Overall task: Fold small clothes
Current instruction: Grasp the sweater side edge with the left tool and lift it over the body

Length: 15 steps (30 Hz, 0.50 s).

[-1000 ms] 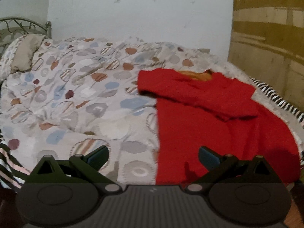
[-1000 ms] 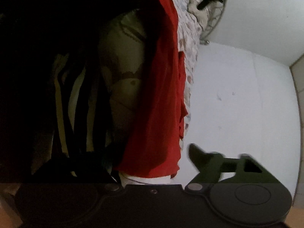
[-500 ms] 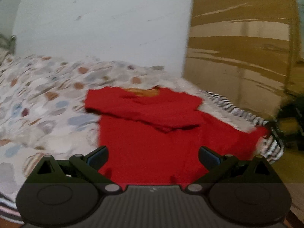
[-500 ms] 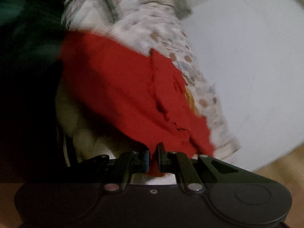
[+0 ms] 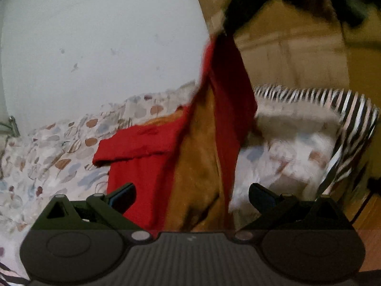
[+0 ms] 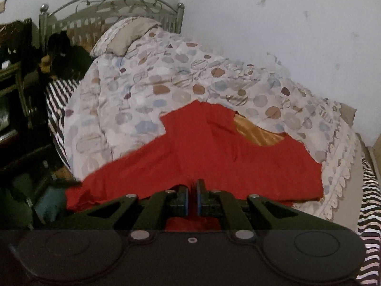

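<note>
Right claw (image 6: 192, 196) clamped on raised edge of red cloth garment with orange lining (image 6: 214, 147); rest trails ahead across dotted quilt (image 6: 147, 90). Left claw (image 5: 191, 194) spread wide, empty, nearer flat half.

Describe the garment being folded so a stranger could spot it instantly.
Start at the bed with the metal headboard, covered by a pale quilt printed with blue, brown and grey spots. On that quilt lies the red garment, one edge pinched in the right gripper and lifted. It is the only solid red cloth there, showing an orange lining at its opening; the left gripper hangs open.
</note>
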Available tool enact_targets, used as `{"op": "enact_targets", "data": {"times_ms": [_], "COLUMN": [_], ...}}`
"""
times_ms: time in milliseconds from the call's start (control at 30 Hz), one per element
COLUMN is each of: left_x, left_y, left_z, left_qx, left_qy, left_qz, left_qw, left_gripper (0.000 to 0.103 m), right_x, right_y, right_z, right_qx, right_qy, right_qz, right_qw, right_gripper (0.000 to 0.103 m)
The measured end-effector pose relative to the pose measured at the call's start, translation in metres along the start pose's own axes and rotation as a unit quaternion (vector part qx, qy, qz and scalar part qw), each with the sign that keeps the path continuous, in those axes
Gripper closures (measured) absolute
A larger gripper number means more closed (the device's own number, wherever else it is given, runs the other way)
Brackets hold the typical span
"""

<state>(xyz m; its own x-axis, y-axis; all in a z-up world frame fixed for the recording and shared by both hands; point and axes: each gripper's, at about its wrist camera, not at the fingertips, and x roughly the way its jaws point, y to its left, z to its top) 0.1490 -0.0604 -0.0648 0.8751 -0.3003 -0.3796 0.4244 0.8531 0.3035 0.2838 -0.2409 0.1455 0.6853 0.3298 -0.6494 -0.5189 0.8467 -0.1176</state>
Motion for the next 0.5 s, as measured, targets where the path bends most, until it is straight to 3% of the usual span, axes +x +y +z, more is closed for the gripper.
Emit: {"op": "enact_targets", "data": {"times_ms": [167,267,500], "left_x": [0.032,0.038,0.019], "left_y": [-0.012,-0.009,0.007], "left_z": [-0.009,-0.017,-0.033], "left_qx": [0.023,0.038,0.074], "left_qy": [0.059,0.083,0.069], "left_qz": [0.043,0.058,0.089], "left_qw": [0.997,0.9942,0.9909], "left_gripper": [0.001,0.007,0.016], "right_x": [-0.006,-0.016,-0.039], "right_y": [-0.013,-0.02,-0.034], "right_z": [0.003,0.0,-0.01], "right_qx": [0.029,0.045,0.077], "right_qy": [-0.014,-0.028,-0.062], "right_qz": [0.006,0.002,-0.009], "right_qw": [0.999,0.999,0.995], "right_gripper": [0.098,0.098,0.099]}}
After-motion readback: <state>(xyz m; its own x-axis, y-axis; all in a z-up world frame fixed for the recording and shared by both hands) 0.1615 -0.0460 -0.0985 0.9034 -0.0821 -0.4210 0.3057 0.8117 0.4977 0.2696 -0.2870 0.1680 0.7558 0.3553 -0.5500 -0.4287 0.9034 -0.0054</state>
